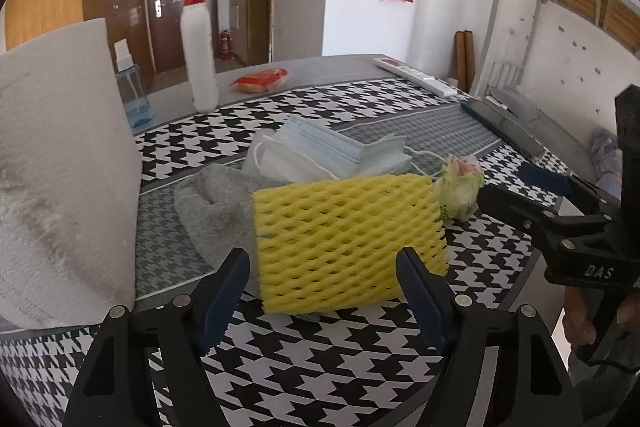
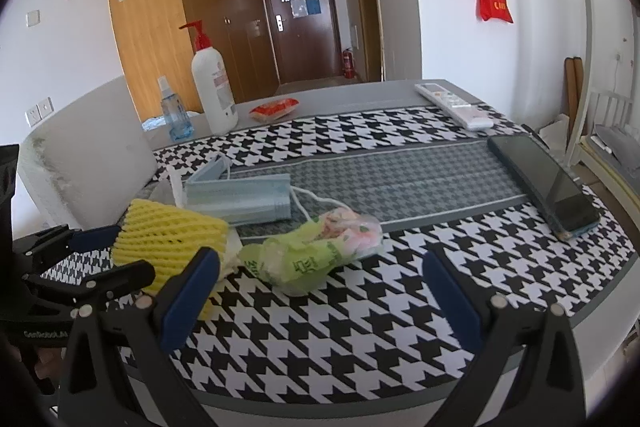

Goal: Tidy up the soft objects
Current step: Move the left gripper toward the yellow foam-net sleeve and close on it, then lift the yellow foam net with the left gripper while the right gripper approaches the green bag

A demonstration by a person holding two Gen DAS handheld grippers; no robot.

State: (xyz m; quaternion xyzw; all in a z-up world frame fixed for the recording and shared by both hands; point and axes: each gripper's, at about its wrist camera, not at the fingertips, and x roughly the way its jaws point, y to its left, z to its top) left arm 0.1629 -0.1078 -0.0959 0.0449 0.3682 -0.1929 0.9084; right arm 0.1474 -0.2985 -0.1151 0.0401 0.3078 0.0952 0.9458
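Left gripper (image 1: 322,291) jaws spread, nothing between them, yellow foam net (image 1: 348,239) just ahead, lying over a grey cloth (image 1: 212,203). Stack of face masks (image 1: 320,155) behind it. Right gripper (image 1: 520,193) near crumpled plastic bag (image 1: 460,187). White foam block (image 1: 60,167) on left.

The yellow foam net (image 1: 348,239) looked soft and spongy, with an open mesh surface. The grey towel (image 1: 216,207) beside it was fluffy cloth, matt. The face masks (image 1: 320,155) looked like thin non-woven fabric, smooth. The crumpled bag (image 2: 316,251) was thin glossy plastic. The tablecloth (image 2: 360,315) looked smooth and matt. The phone (image 2: 548,183) had a glossy dark screen. The white foam block (image 1: 60,179) was rough and grainy.
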